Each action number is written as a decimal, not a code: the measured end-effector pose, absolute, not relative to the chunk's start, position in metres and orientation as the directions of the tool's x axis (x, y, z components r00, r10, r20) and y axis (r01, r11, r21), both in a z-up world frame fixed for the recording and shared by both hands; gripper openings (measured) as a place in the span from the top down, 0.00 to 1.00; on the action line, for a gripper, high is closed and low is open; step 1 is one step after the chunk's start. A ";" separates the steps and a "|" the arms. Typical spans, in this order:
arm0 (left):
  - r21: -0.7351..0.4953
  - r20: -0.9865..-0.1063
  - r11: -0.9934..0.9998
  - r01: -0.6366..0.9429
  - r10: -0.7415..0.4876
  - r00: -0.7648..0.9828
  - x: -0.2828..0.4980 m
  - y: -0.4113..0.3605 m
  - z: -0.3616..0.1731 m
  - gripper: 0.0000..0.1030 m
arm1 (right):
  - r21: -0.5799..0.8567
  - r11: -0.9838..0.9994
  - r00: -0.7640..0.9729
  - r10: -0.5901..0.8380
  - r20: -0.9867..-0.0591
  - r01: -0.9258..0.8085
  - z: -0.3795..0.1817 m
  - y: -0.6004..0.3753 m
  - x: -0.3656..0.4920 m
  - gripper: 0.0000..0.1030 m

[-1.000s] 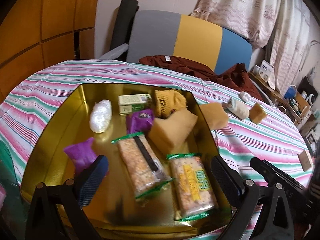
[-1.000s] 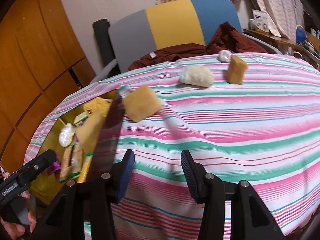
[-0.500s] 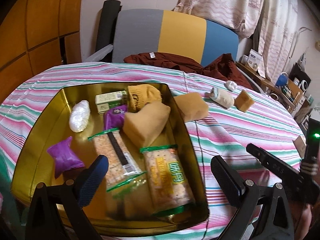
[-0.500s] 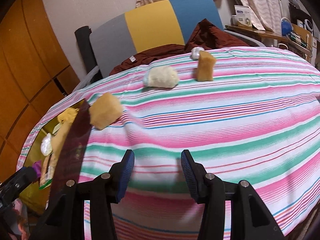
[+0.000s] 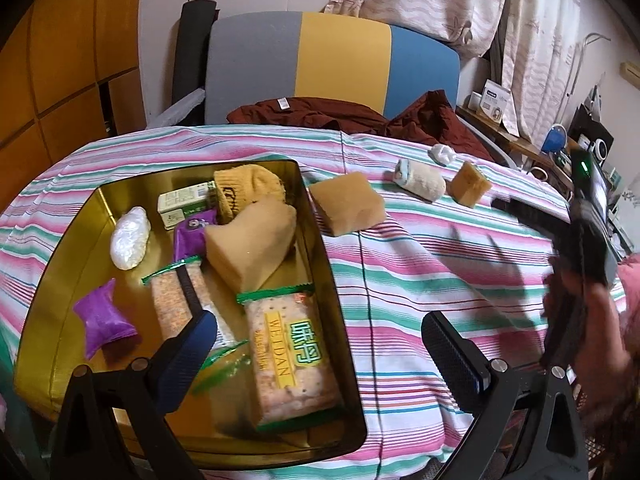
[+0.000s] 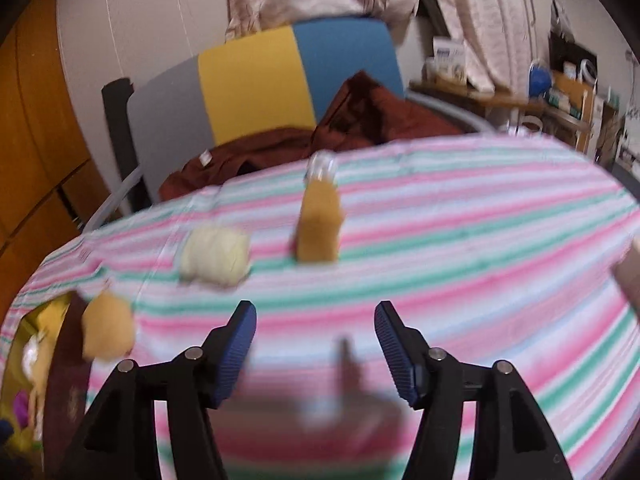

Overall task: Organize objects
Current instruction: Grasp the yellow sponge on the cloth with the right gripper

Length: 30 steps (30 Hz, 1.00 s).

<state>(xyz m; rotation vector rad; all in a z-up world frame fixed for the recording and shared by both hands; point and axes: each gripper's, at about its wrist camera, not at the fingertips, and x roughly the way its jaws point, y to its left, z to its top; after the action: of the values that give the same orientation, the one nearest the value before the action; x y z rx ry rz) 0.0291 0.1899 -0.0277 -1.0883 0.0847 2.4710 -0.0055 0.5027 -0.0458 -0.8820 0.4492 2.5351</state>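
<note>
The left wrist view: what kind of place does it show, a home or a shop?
Most likely a lived-in room of a home. A striped cloth covers the surface, a dark red garment lies by a grey, yellow and blue chair back, and patterned curtains hang behind.

Left gripper [image 5: 316, 354] hovering wide open over gold tin [image 5: 60, 268] holding cracker packs [image 5: 288, 356], sponge [image 5: 252, 240]; another sponge [image 5: 346, 208] lying just beside tin on striped cloth [image 5: 420, 264]

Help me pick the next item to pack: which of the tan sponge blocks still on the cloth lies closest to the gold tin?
The larger tan block, right beside the gold tin at its far right corner. The smaller tan block sits farther off, beyond the rolled cream sock.
</note>
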 end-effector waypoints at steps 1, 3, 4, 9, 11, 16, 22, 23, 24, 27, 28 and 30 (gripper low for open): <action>-0.114 -0.717 -0.902 -0.416 0.365 -0.594 0.029 0.192 -0.028 0.00 | 0.156 -0.862 -0.715 0.284 -0.638 -0.482 -0.044 0.507 -0.013 0.39; -0.106 -0.721 -0.900 -0.423 0.362 -0.590 0.030 0.195 -0.027 0.00 | 0.149 -0.869 -0.720 0.281 -0.634 -0.471 -0.042 0.518 -0.034 0.39; -0.101 -0.723 -0.898 -0.427 0.362 -0.588 0.030 0.197 -0.027 0.00 | 0.144 -0.871 -0.718 0.283 -0.636 -0.471 -0.042 0.521 -0.042 0.39; -0.073 -0.730 -0.889 -0.452 0.356 -0.583 0.034 0.205 -0.026 0.00 | 0.165 -0.854 -0.686 0.265 -0.678 -0.493 -0.057 0.548 -0.085 0.39; -0.062 -0.735 -0.886 -0.460 0.352 -0.579 0.035 0.208 -0.027 0.00 | 0.187 -0.850 -0.686 0.248 -0.684 -0.493 -0.062 0.553 -0.091 0.40; -0.056 -0.750 -0.878 -0.475 0.351 -0.560 0.033 0.218 -0.029 0.00 | 0.247 -0.827 -0.688 0.214 -0.693 -0.506 -0.077 0.561 -0.093 0.60; -0.075 -0.753 -0.865 -0.497 0.376 -0.541 0.031 0.235 -0.030 0.00 | 0.238 -0.838 -0.715 0.231 -0.660 -0.491 -0.072 0.556 -0.081 0.68; -0.080 -0.753 -0.862 -0.501 0.381 -0.536 0.031 0.237 -0.030 0.00 | 0.233 -0.836 -0.716 0.242 -0.655 -0.496 -0.070 0.556 -0.078 0.68; -0.083 -0.754 -0.859 -0.505 0.386 -0.532 0.031 0.240 -0.030 0.00 | 0.225 -0.834 -0.713 0.255 -0.653 -0.504 -0.068 0.556 -0.074 0.68; -0.095 -0.755 -0.850 -0.518 0.400 -0.520 0.030 0.249 -0.030 0.00 | 0.184 -0.841 -0.695 0.275 -0.665 -0.509 -0.065 0.554 -0.064 0.68; -0.096 -0.754 -0.849 -0.520 0.403 -0.518 0.030 0.251 -0.029 0.00 | 0.163 -0.846 -0.688 0.284 -0.668 -0.507 -0.064 0.553 -0.061 0.68; -0.104 -0.753 -0.846 -0.523 0.410 -0.514 0.027 0.256 -0.028 0.00 | 0.118 -0.855 -0.676 0.307 -0.669 -0.505 -0.063 0.552 -0.052 0.68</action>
<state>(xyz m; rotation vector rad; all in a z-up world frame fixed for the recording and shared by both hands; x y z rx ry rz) 0.0268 0.2562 -0.0283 -1.1141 0.1837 2.3386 -0.0524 0.5516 -0.0626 -0.9201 0.4099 2.4921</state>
